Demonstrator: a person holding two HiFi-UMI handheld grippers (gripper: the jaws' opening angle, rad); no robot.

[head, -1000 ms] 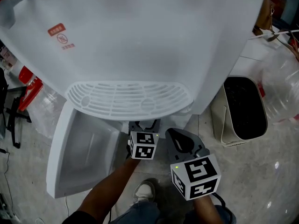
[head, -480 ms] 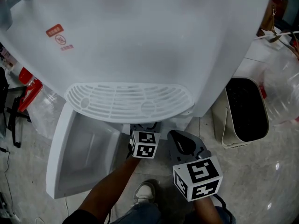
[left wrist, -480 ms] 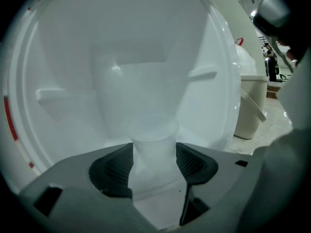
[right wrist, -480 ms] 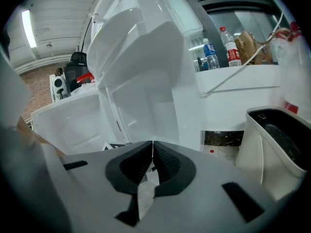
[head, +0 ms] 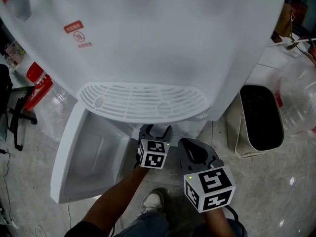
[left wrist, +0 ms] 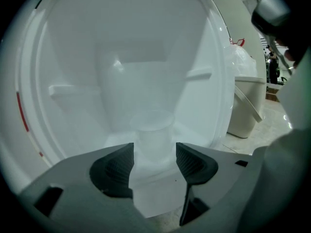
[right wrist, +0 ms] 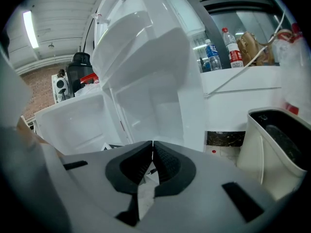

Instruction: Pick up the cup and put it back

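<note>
My left gripper [head: 154, 131] reaches under the water dispenser [head: 163, 43], beside its open door [head: 81, 157]. Only my left gripper view looks inside the cabinet [left wrist: 73, 62], where a clear cup [left wrist: 153, 130] stands upright on the floor, just ahead of my spread jaws. My right gripper [right wrist: 152, 157] hangs outside, its jaws pressed together on nothing.

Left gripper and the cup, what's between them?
Only bare white cabinet floor separates the left gripper from the cup, seen in the left gripper view.
</note>
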